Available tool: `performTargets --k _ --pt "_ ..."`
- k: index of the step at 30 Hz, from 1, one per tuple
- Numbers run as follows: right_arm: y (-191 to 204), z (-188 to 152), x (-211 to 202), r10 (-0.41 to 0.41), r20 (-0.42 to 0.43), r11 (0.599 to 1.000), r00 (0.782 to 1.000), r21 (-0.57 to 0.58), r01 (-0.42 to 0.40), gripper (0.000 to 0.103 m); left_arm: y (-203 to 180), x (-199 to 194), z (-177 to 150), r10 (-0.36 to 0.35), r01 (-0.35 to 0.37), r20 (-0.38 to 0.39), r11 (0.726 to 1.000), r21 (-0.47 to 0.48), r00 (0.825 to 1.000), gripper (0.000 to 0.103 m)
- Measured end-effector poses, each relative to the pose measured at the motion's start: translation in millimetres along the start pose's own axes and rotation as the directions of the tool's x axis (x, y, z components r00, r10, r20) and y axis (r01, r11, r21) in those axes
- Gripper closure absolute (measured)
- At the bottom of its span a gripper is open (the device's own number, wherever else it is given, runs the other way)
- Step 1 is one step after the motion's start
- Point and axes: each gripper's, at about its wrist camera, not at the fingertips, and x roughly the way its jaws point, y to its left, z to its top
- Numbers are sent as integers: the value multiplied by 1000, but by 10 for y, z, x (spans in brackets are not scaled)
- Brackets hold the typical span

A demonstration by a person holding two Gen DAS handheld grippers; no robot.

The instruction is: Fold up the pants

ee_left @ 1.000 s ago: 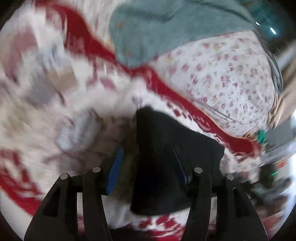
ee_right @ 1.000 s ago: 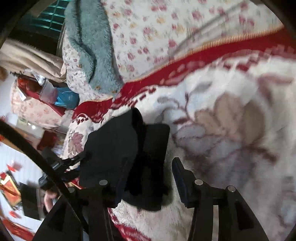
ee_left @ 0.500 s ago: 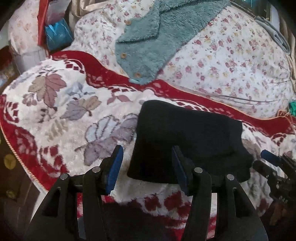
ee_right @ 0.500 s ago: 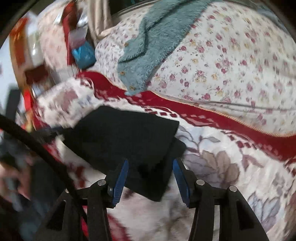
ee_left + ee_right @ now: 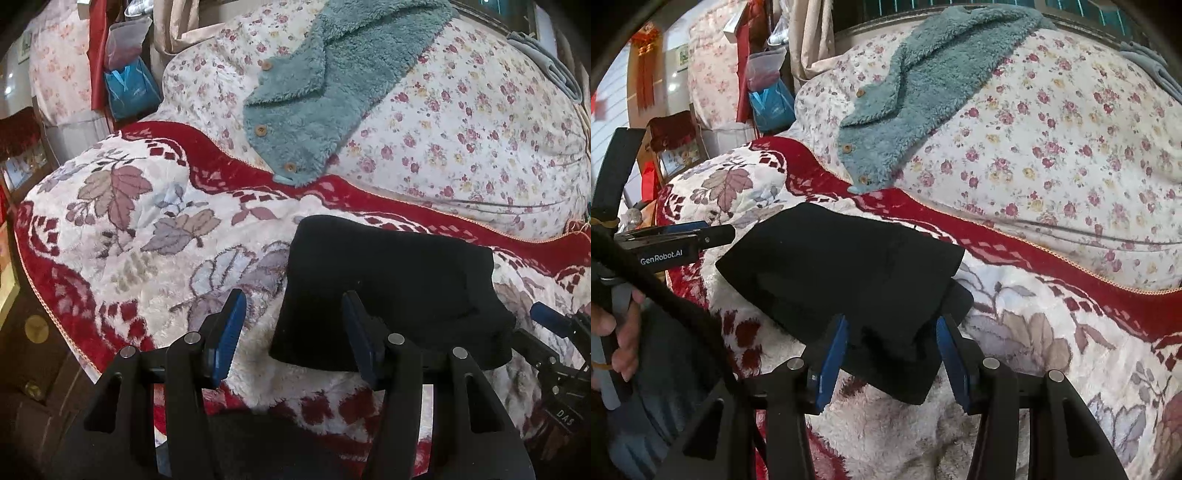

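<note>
The black pants (image 5: 388, 288) lie as a flat folded block on the red and white floral blanket (image 5: 147, 240). My left gripper (image 5: 293, 332) is open just above the blanket; the pants' left edge reaches in between its blue pads without being pressed. In the right wrist view the pants (image 5: 842, 266) show two stacked layers. Their near corner sits between the blue pads of my right gripper (image 5: 892, 354), which is open with gaps on both sides. Each view shows the other tool at its edge: the right gripper (image 5: 539, 326) and the left gripper (image 5: 713, 230).
A teal fleece garment (image 5: 325, 92) with wooden buttons lies on a flowered quilt (image 5: 461, 129) behind the blanket. A blue bag (image 5: 129, 92) and stacked bedding stand at the far left. A person's hand (image 5: 613, 332) grips the left tool. The blanket's edge (image 5: 48, 306) drops off at left.
Both views have rolled level and sharpened. The pants, which hung bunched over the fingers, now lie flat on the blanket, and both grippers have drawn back to the near edge.
</note>
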Motion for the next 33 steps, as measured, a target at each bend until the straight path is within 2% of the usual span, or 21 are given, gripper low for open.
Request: performTargets --k 10,16,18,19,20,25,30,33 --pt "7 -2 -14 -11 11 1000 1000 -14 11 54 -22 -42 0 7 -8 24 1000 14 1000 50" --pt "23 -7 -10 -13 9 1000 1000 -24 13 54 -101 -106 -19 -8 5 46 998 56 999 49" --pt "27 -7 -18 -14 14 999 1000 -28 15 54 -134 -123 -31 -15 11 50 998 70 999 43" --pt "26 -5 -21 -14 15 999 1000 -29 15 54 -141 -139 -35 -25 21 57 997 73 998 31" --pt "25 -3 -25 -15 17 999 1000 -30 16 54 -144 -164 -35 -40 35 65 997 74 997 25" --pt "11 -6 -38 -14 24 999 1000 -33 15 54 -44 -286 -11 -158 156 96 987 27 983 23" --pt "11 -7 -38 -16 25 999 1000 -34 17 54 41 -282 21 -222 223 64 974 -22 973 23" --pt "9 -7 -37 -18 24 999 1000 -36 19 54 42 -281 37 -254 256 59 966 -29 965 19"
